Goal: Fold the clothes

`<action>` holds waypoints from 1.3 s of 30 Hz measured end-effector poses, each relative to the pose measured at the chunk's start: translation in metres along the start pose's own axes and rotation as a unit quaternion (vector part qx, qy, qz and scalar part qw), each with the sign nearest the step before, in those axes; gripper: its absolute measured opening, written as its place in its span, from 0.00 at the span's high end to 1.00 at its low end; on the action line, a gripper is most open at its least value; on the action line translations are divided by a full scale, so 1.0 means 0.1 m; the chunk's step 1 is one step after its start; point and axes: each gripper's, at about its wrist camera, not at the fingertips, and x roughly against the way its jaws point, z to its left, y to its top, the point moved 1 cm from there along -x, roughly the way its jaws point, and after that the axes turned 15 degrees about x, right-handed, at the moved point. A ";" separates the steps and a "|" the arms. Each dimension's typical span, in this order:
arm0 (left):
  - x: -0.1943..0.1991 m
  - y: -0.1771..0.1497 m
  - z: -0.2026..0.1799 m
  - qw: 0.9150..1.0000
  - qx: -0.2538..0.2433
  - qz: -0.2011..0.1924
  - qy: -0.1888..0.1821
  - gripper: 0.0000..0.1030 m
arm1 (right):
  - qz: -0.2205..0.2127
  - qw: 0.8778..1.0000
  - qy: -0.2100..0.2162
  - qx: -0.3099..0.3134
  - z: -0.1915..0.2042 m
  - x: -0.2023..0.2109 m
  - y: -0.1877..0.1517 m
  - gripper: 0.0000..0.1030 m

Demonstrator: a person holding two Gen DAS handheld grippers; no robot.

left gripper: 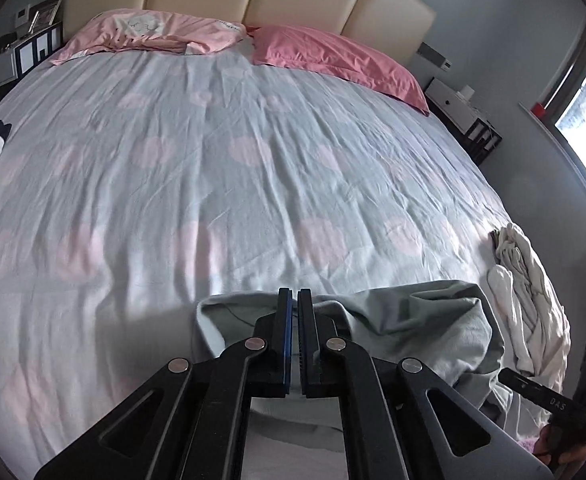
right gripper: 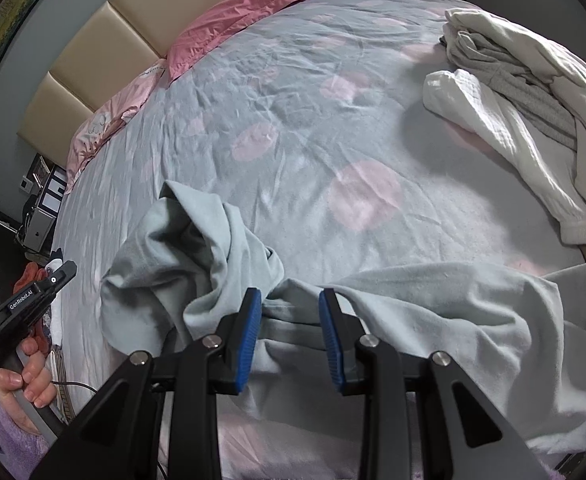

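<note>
The pale green garment [right gripper: 433, 312] lies bunched at the bed's [left gripper: 213, 168] near edge, and the right gripper [right gripper: 289, 340] has its jaws half apart astride a twisted fold, pads not clearly pressing, so a lift now could leave the cloth behind. The left gripper [left gripper: 294, 336] has its jaws shut with no cloth seen between them, so it probably holds nothing. With one end loose, any fold risks coming out skewed, or dragging toward the white clothes pile [right gripper: 533, 112] at the right edge.
</note>
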 end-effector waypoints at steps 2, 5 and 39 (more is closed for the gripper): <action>-0.04 -0.02 0.03 0.999 0.009 0.039 -0.032 0.95 | 0.001 1.000 0.005 -0.002 -0.01 0.00 -0.01 0.71; -0.07 -0.18 -0.05 0.995 0.006 0.078 -0.059 0.62 | 0.003 1.000 0.009 0.003 0.04 -0.03 -0.02 0.71; 0.33 0.25 0.23 0.996 0.061 -0.069 -0.020 0.89 | -0.011 1.000 -0.001 -0.013 -0.02 -0.09 0.00 0.71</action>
